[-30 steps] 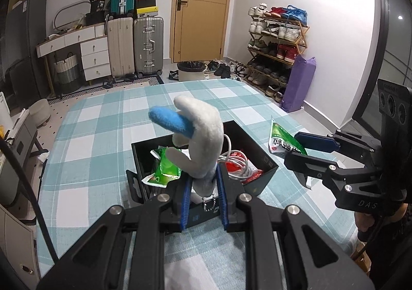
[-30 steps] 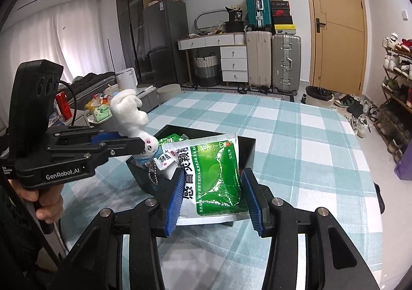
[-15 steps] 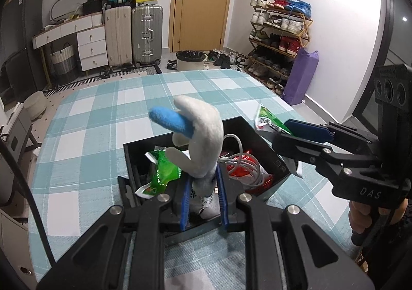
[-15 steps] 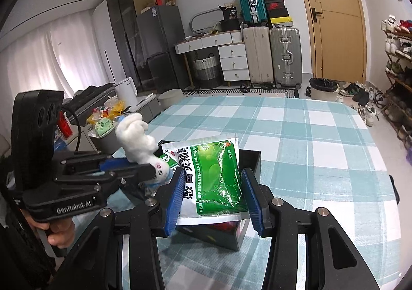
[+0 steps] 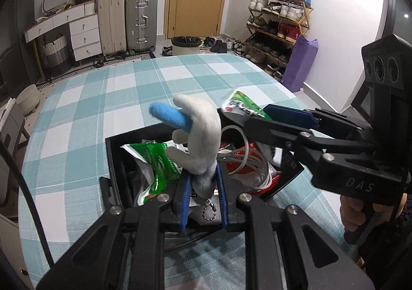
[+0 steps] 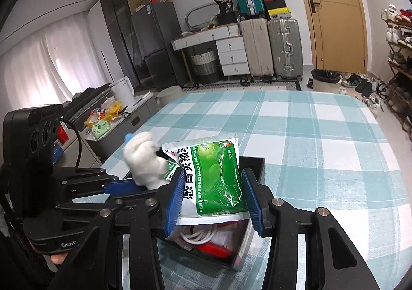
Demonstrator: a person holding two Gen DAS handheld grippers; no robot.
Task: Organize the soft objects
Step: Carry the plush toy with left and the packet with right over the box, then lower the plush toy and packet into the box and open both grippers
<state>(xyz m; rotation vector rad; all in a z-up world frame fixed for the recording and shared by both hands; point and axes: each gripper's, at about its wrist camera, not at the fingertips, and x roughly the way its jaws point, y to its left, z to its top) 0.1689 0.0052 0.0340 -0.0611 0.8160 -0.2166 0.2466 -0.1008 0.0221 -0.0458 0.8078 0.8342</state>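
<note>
Over the black storage box (image 5: 117, 158) on the checked worktop (image 5: 85, 99), the right gripper (image 6: 213, 199) has its fingers clamped on a green foil sachet (image 6: 213, 176); it looks light, crinkly and slippery, best pinched across its flat sides. The left gripper (image 5: 203, 197) squeezes the base of a white plush toy (image 5: 198, 135), soft, compressible and light.

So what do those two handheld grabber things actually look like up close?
Both are black plastic pistol-grip tools. Each left gripper and right gripper finger carries a ribbed blue pad and silver bolts. A boxy head with three round lenses tops each. White lettering marks the sides; a black cable trails from the left one.
</note>
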